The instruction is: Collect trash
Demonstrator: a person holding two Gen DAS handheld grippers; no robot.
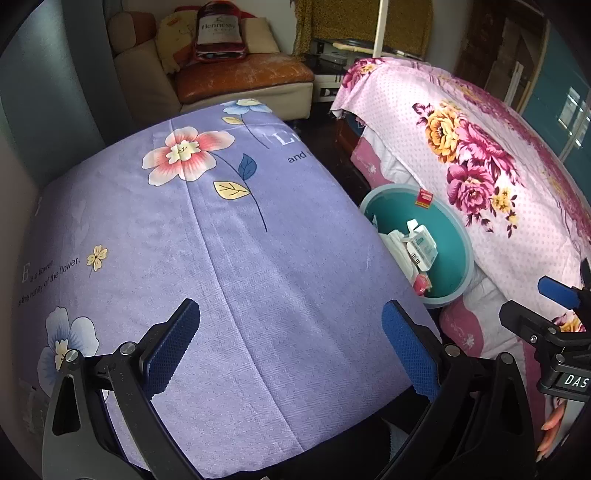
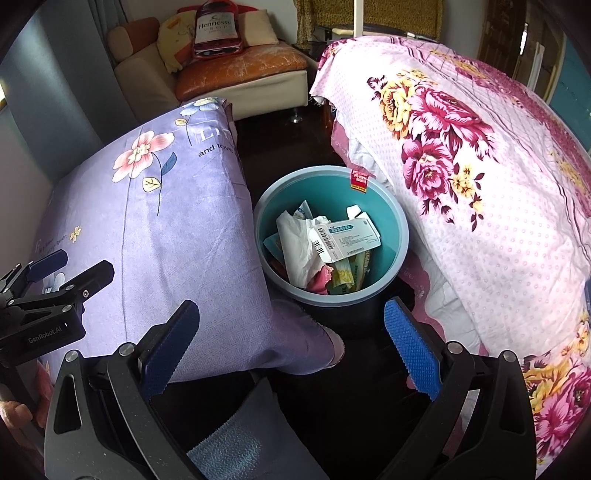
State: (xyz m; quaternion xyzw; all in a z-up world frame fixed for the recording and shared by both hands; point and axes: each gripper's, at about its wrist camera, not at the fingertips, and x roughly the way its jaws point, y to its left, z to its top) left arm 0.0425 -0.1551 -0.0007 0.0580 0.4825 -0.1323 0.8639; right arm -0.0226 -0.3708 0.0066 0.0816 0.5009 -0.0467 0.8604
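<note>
A teal trash bin [image 2: 391,218] stands on the dark floor between a purple floral surface and a pink floral bed. It holds a white medicine box [image 2: 347,236], crumpled white tissue [image 2: 295,247] and several wrappers. The bin also shows in the left wrist view [image 1: 458,236]. My right gripper [image 2: 291,347] is open and empty, above the floor just in front of the bin. My left gripper [image 1: 291,347] is open and empty, above the purple cloth [image 1: 221,240]. The right gripper's fingers [image 1: 554,291] show at the right edge of the left wrist view.
The pink floral bed [image 2: 480,166] is right of the bin. The purple floral cloth [image 2: 177,206] covers a raised surface to its left. A cream and orange sofa [image 2: 236,70] with cushions and a Hennessy bag [image 2: 216,29] stands at the back.
</note>
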